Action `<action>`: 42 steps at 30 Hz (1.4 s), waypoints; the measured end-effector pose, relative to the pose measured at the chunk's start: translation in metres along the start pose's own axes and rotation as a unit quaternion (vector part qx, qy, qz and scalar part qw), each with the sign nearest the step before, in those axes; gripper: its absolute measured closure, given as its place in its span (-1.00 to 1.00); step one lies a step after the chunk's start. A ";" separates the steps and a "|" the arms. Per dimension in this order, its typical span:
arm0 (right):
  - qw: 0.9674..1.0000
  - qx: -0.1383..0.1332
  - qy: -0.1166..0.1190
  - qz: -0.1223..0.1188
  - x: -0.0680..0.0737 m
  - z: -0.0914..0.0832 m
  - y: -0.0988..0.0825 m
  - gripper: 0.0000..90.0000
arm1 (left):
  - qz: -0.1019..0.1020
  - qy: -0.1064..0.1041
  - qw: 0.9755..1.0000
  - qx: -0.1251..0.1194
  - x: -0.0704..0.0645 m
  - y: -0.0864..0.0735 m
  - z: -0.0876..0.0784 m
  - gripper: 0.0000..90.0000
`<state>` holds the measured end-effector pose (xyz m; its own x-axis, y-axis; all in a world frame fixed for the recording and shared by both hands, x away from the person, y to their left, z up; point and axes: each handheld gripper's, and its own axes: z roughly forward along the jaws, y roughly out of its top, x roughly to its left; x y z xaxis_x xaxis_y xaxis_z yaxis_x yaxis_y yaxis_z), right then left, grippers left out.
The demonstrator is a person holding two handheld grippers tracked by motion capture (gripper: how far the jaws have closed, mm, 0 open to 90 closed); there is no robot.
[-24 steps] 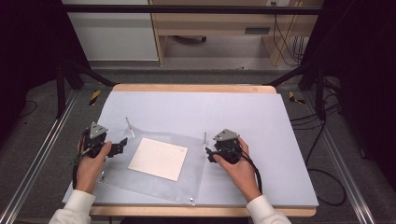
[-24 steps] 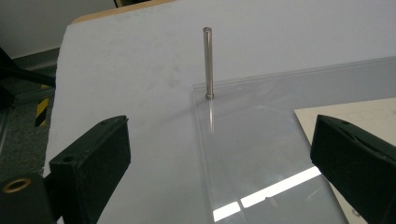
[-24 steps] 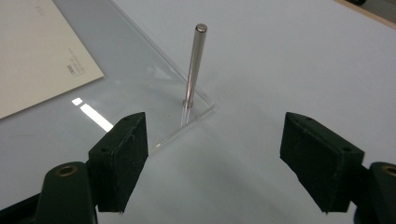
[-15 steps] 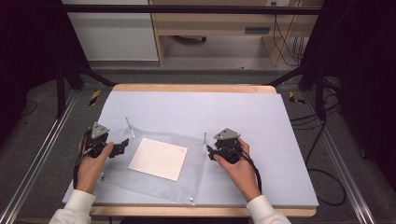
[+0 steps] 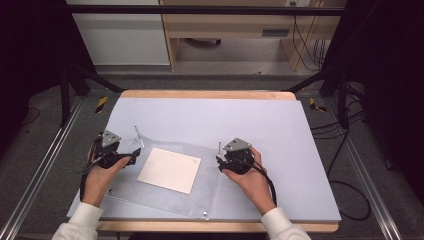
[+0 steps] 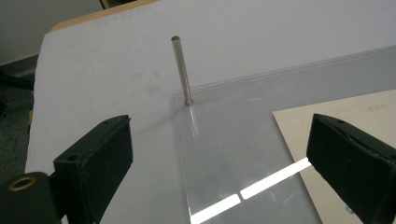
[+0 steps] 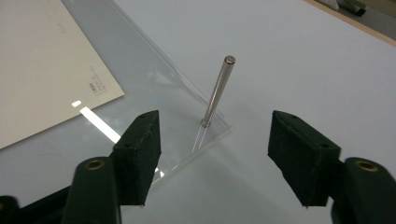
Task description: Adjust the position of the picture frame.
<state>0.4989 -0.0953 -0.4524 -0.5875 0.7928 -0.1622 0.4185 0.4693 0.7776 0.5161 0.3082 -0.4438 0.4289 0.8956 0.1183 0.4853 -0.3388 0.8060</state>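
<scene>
Grippers hang low over a pale blue table (image 5: 280,125), one in each hand of the person. A clear acrylic plate (image 5: 165,197) lies flat on the table, and a cream paper sheet (image 5: 170,170) lies on it, a little turned against the edges of the plate.

At the far left corner of the plate a thin metal pin (image 6: 181,70) stands upright. The left gripper (image 5: 135,154) is just beside this corner — its jaws are spread wide and nothing is between the pads. In the left gripper view the pin rises a little beyond the jaws, nearer to the left one, and a corner of the paper shows behind the right jaw.

At the far right corner a second metal pin (image 7: 217,91) stands, leaning slightly in the right gripper view. The right gripper (image 5: 219,164) is near it with the jaws also apart — the pin is seen between them but a little beyond, and the pads do not touch it. A black cable (image 5: 267,175) trails from this gripper over the right hand (image 5: 252,182).
</scene>
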 end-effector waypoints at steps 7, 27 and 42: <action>1.000 0.028 0.011 0.003 -0.003 0.027 0.006 0.19 | -0.007 -0.009 1.000 0.007 0.012 0.016 0.018 -0.76; 0.998 0.036 0.036 0.028 -0.007 0.049 0.014 0.66 | 0.001 -0.010 0.999 0.039 0.018 0.018 0.040 -0.25; 0.997 0.040 0.037 0.049 -0.011 0.049 0.012 0.89 | -0.030 -0.008 0.999 0.041 0.023 0.018 0.057 0.14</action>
<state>0.5445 -0.0791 -0.4708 -0.5899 0.8064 -0.0403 0.5282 0.4232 0.7361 0.5780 0.3065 -0.4599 0.4090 0.9105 0.0616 0.5713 -0.3081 0.7607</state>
